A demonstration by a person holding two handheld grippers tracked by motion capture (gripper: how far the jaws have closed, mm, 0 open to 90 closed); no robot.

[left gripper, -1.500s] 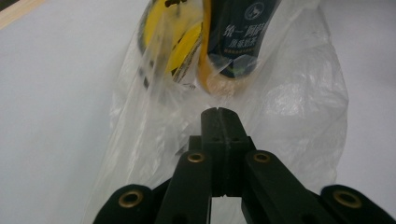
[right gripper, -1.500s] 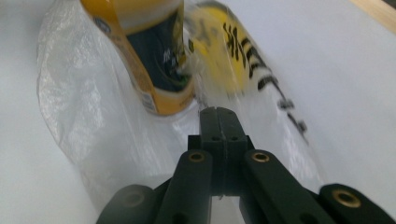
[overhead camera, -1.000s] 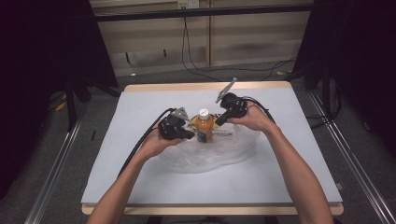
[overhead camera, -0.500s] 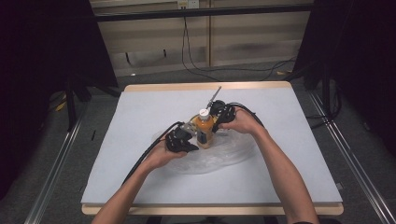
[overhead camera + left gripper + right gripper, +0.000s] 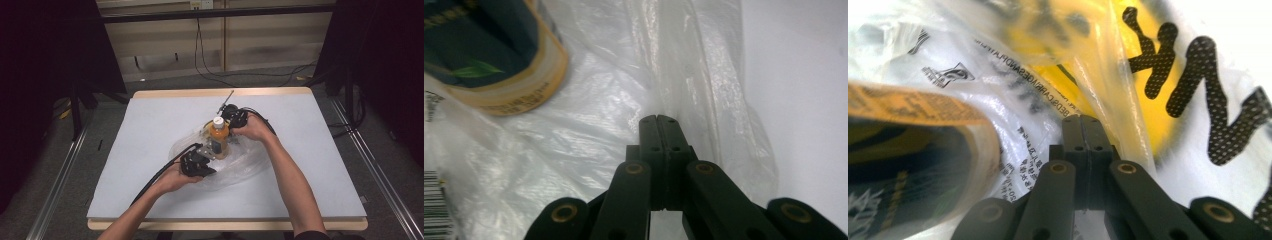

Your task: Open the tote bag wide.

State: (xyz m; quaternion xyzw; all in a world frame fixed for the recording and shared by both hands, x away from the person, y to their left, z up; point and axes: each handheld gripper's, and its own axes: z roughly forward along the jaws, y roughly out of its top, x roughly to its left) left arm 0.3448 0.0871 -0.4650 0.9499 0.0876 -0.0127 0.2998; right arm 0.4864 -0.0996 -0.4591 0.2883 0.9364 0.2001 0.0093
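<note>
An orange juice bottle (image 5: 218,136) with a white cap stands upright inside a crumpled clear plastic bag (image 5: 244,169) in the middle of the table. My left gripper (image 5: 207,152) sits low at the bottle's near-left side, and its jaws are shut on a fold of the bag (image 5: 589,115). The bottle's base (image 5: 499,55) lies up and left of the left gripper (image 5: 658,120). My right gripper (image 5: 227,127) is behind and right of the bottle. In its own view the right gripper (image 5: 1081,120) is pinched shut on printed bag film (image 5: 1013,80), with the bottle (image 5: 908,150) close at its left.
The white tabletop (image 5: 150,130) has a wooden front edge (image 5: 225,223). Cables (image 5: 155,177) trail from both grippers across it. Part of the bag carries a yellow print with black letters (image 5: 1148,75). Dark stands and floor cables lie beyond the table.
Both hands have sunk toward the table. The left gripper came nearer to me, the right shifted left toward the bottle, and the bag now lies lower around the bottle.
</note>
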